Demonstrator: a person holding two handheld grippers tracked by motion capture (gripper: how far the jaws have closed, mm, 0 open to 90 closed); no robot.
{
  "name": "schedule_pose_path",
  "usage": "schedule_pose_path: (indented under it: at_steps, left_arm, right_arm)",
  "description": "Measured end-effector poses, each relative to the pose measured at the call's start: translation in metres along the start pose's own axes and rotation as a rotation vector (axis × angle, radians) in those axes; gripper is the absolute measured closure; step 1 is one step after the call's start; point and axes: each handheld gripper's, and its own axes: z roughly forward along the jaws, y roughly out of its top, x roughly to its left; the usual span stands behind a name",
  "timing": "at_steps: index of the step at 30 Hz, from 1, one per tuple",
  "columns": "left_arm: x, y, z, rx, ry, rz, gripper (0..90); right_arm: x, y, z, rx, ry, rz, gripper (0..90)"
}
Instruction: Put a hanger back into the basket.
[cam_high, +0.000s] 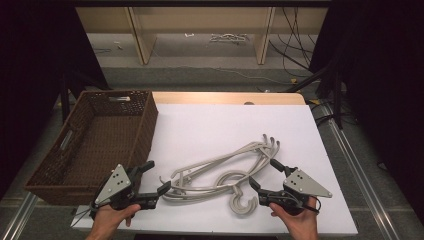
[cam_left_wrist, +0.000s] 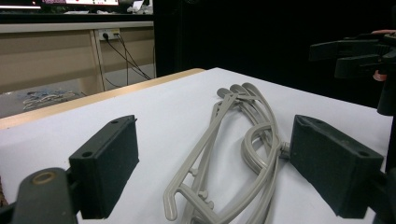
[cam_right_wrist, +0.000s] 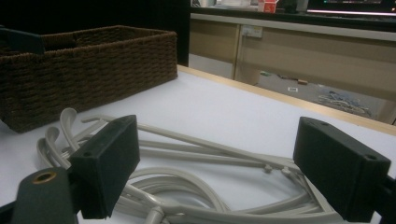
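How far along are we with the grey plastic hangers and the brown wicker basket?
Nothing looks done: the brown wicker basket holds nothing, and the grey plastic hangers lie piled on the white table. The left gripper and right gripper flank them, open. Gripping and moving remain.

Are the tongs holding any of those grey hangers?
No. Both the left tongs and the right tongs are open and empty beside the pile of grey plastic hangers on the white table.

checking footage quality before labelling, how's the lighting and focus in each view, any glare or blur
High view: the white table is evenly lit with no glare, the surroundings black, the whole slightly soft. Left gripper view: the hangers are fairly sharp, its near jaws soft. Right gripper view: the wicker basket is dim but readable, the background blurred.
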Motion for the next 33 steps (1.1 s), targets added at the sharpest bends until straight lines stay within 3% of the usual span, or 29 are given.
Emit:
schedule_pose_path:
  at_steps: [2,15,19,23,33]
  left_arm:
    - [0.001,0.001,0.001,-0.008,-0.006,0.018,15.6]
    - [-0.001,0.0,0.004,0.015,-0.021,0.021,15.4]
    - [-0.008,-0.002,0.012,0.069,-0.05,0.005,15.5]
    - [-0.011,-0.001,0.018,0.081,-0.073,0.023,15.5]
    - [-0.025,0.003,0.051,0.184,-0.137,0.052,16.0]
  right_arm:
    - [0.0,-0.001,0.0,0.001,0.0,0.004,15.6]
    - [0.0,-0.001,0.0,-0.002,0.004,0.001,15.7]
    - [0.001,-0.001,-0.001,0.002,0.003,0.005,15.8]
    - [0.0,-0.001,0.0,-0.013,-0.009,0.0,15.8]
    - [0.0,-0.001,-0.001,-0.005,-0.008,0.011,15.8]
